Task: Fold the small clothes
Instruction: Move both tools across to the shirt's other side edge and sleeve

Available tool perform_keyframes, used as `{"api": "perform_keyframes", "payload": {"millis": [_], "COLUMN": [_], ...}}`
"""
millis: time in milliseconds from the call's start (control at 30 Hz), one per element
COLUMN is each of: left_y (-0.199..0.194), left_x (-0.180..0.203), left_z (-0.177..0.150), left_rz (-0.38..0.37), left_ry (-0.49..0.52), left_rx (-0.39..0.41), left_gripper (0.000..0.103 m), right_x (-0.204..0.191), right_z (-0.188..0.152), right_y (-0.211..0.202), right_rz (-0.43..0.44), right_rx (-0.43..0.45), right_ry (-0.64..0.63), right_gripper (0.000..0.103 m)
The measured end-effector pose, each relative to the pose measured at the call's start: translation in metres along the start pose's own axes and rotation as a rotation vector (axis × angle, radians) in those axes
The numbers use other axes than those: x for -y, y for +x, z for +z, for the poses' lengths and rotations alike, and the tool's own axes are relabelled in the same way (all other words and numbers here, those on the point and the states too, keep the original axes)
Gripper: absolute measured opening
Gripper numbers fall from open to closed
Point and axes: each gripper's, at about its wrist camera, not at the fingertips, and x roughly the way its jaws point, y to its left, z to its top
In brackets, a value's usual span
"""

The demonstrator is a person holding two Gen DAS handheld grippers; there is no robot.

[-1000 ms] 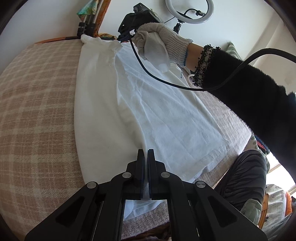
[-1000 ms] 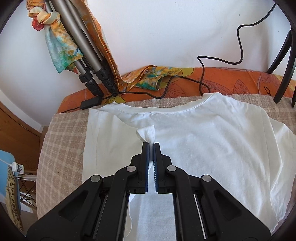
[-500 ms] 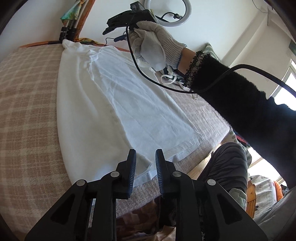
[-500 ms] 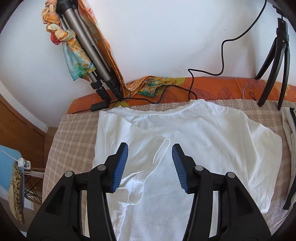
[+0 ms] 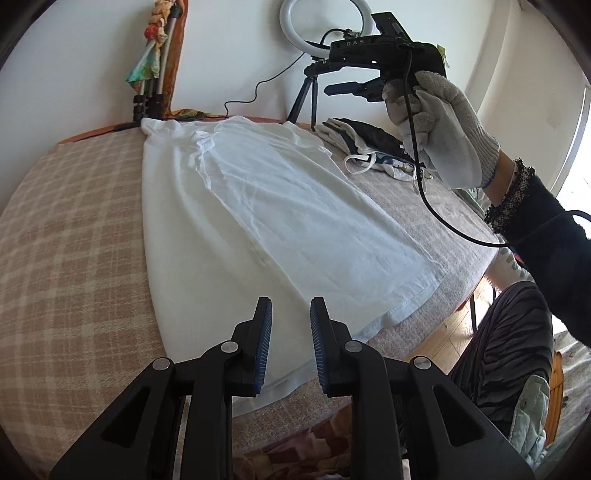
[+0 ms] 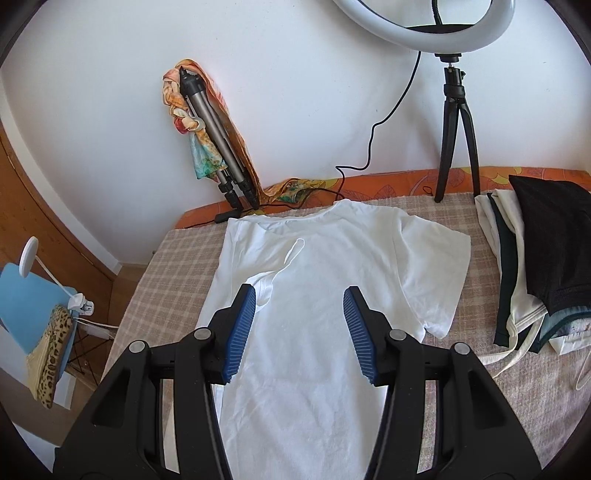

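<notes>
Two grippers: both apart, gripping nothing
Left gripper (image 5: 290, 320): over the shirt's hem, near edge of the bed (image 5: 66, 236)
Right gripper (image 6: 300, 312): raised above the shirt (jaws wider)
Shirt (image 6: 332, 295): white, flat mid-bed, one side folded inward
Clothes pile (image 6: 535, 266): right edge

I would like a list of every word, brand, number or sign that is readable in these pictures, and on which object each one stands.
"DAS": pale letters on the black body of the right hand-held gripper, seen from the left wrist camera. More letters may follow; they are too blurred to read.
White T-shirt: no print or readable label.
Pile of clothes: no text visible.
Ring light: no text visible.
</notes>
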Motion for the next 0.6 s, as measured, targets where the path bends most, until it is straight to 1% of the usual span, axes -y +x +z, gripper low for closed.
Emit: {"api": "perform_keyframes", "payload": {"millis": [133,233,267,300,333,433,600], "left_y": [0.012,0.021,0.025,0.030,0.035,0.050,0.076], "left_x": [0.011,0.032,0.041,0.051,0.061,0.097,0.148], "left_z": [0.003,0.008,0.010,0.012,0.014,0.017,0.018], "left_rz": [-0.001,-0.016,-0.025,-0.037,-0.050,-0.085,-0.124], "left_ry": [-0.021,-0.003,0.009,0.024,0.042,0.115,0.225], "left_rx": [-0.014,-0.007,-0.009,-0.012,-0.016,-0.034,-0.065], "left_gripper": [0.020,0.020,0.020,0.020,0.020,0.020,0.020], "right_x": [0.025,0.049,0.056,0.063,0.071,0.092,0.125], "right_z": [-0.014,-0.019,-0.020,-0.022,-0.023,-0.026,-0.029], "right_y": [-0.027,-0.042,-0.046,-0.049,-0.053,-0.064,-0.081], "right_rz": [-0.016,-0.008,-0.004,0.000,0.000,-0.011,0.010], "right_rx": [0.026,0.038,0.034,0.030,0.029,0.032,0.042], "right_ry": [0.003,0.036,0.044,0.049,0.051,0.061,0.098], "right_gripper": [0.053,0.053,0.055,0.060,0.062,0.062,0.062]}}
